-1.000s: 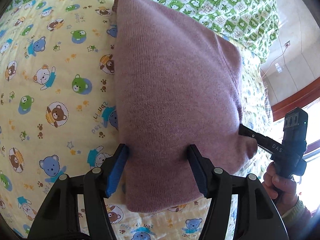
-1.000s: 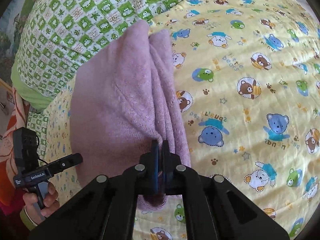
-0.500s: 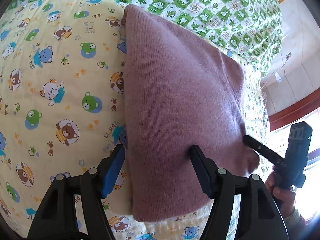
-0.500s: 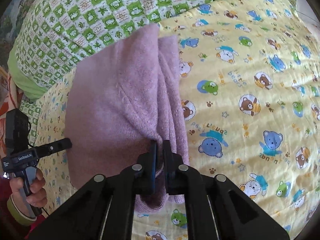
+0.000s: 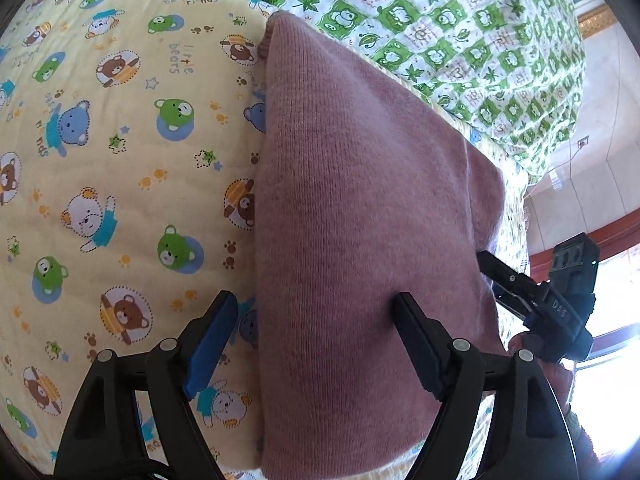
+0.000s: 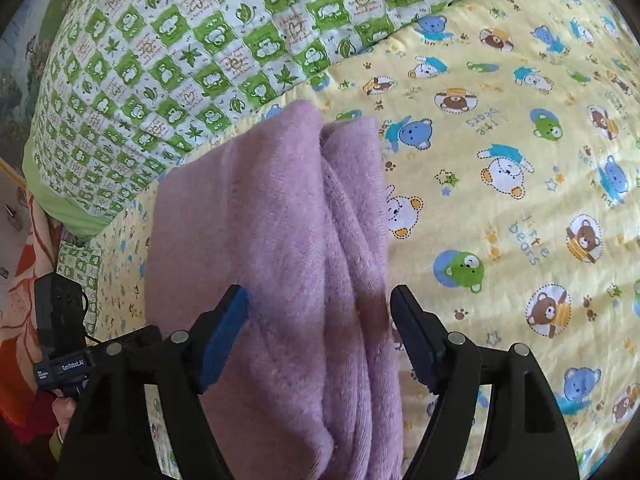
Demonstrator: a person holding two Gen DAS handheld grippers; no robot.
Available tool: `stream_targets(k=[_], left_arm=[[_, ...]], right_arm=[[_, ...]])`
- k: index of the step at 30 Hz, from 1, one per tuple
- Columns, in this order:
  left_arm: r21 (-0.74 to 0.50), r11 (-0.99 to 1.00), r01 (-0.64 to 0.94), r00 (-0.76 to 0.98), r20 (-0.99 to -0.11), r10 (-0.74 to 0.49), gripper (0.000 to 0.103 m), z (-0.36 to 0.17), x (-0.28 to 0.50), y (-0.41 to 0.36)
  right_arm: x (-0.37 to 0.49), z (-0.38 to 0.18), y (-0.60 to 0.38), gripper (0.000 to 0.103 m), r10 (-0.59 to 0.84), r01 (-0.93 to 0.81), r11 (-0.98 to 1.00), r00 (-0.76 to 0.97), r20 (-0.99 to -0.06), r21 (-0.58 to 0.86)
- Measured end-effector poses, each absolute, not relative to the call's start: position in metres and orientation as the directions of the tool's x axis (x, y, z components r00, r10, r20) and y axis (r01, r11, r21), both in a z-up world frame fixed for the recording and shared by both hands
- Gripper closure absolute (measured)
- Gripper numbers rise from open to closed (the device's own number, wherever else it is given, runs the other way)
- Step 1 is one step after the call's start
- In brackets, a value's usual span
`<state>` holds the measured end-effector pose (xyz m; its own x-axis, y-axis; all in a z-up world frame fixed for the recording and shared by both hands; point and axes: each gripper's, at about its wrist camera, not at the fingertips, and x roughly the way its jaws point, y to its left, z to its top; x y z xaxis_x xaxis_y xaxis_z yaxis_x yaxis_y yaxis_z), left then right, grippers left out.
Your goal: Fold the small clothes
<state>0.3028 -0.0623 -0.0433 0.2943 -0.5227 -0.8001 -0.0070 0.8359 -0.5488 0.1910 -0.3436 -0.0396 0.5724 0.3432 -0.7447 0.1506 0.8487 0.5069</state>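
Yellow bear-print sheet (image 5: 120, 184); green checked quilt (image 6: 192, 52) behind.

A mauve knitted garment (image 5: 360, 240) lies folded into a long flat bundle on the yellow bear-print quilt (image 5: 120, 160).
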Motion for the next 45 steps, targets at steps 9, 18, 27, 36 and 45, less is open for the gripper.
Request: stream_targets(k=[9,18,27,36,45], left_arm=[[-0.64,0.765,-0.065,0.282,-0.748,-0.602,0.031,-0.072,0.323,-0.065],[-0.661,0.75,-0.008,0.343,-0.707,-0.619,0.065,-0.052,0.309,-0.065],[-0.61,0.791,0.032,0.452,-0.697,-0.556,0.066,0.01,0.263,-0.017],[-0.566,0.819,-0.097,0.525,-0.728,-0.441,0.066,0.032,0.204,0.102],[-0.531,0.816,-0.226,0.486,-0.788,-0.378,0.065,-0.014,0.175,0.151]], right_arm=[[0.205,-0.059,-0.35,0.028,0.421,0.143,0.816,0.516,-0.746,0.56],[0.207,-0.048,-0.333,0.072,0.464,0.083,0.803,0.534,-0.707,0.59],[0.187,0.006,-0.285,0.074,0.555,-0.027,0.735,0.596,-0.58,0.677],[0.206,0.008,-0.175,0.074,0.7,-0.163,0.655,0.499,-0.511,0.737],[0.219,-0.038,-0.099,0.074,0.757,-0.176,0.627,0.365,-0.541,0.759]])
